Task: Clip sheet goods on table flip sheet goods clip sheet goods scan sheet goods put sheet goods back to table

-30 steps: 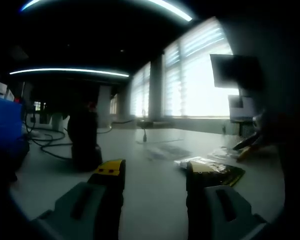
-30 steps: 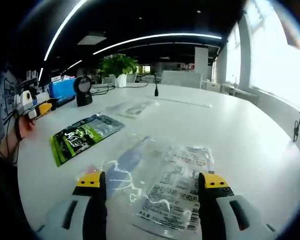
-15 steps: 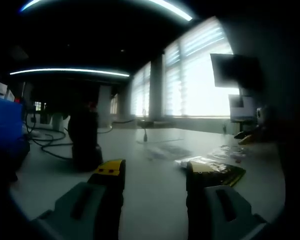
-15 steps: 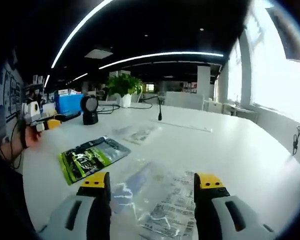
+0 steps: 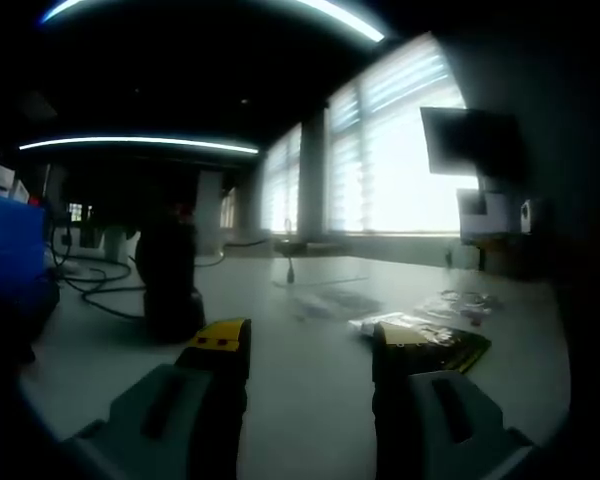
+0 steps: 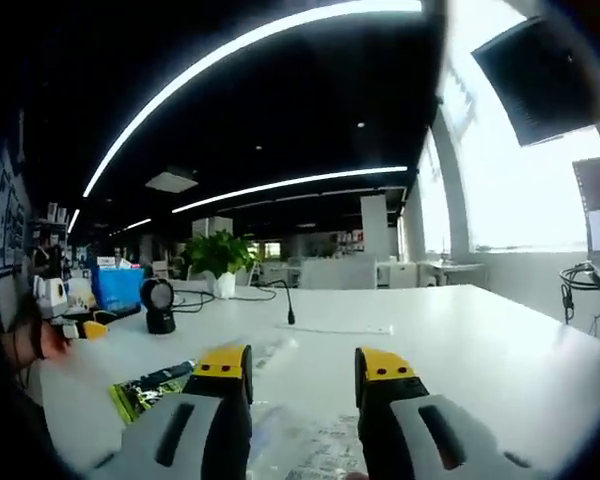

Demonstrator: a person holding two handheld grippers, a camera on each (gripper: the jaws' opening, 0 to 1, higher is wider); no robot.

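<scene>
A clear printed sheet packet (image 6: 325, 452) lies on the white table (image 6: 460, 340), low between the jaws of my right gripper (image 6: 302, 365). Those yellow-tipped jaws stand apart with a narrow gap and touch nothing that I can see. A green and black packet (image 6: 150, 385) lies to its left, and another clear packet (image 6: 270, 350) lies farther out. My left gripper (image 5: 310, 345) is open, low over the table, with nothing between its jaws. The green and black packet (image 5: 430, 340) lies just right of its right jaw, and a clear packet (image 5: 467, 300) lies beyond that.
A black scanner on a stand (image 5: 170, 280) (image 6: 160, 305) stands on the table with cables beside it. A blue box (image 5: 5, 250) sits at the left. A potted plant (image 6: 220, 270) and a thin black stalk (image 6: 290, 305) stand farther back. A monitor (image 5: 470, 140) hangs by the bright windows.
The right gripper view has dropped low and tilted up, and its jaws have come closer together. The left gripper has stayed still, and the right gripper has left its view at the right.
</scene>
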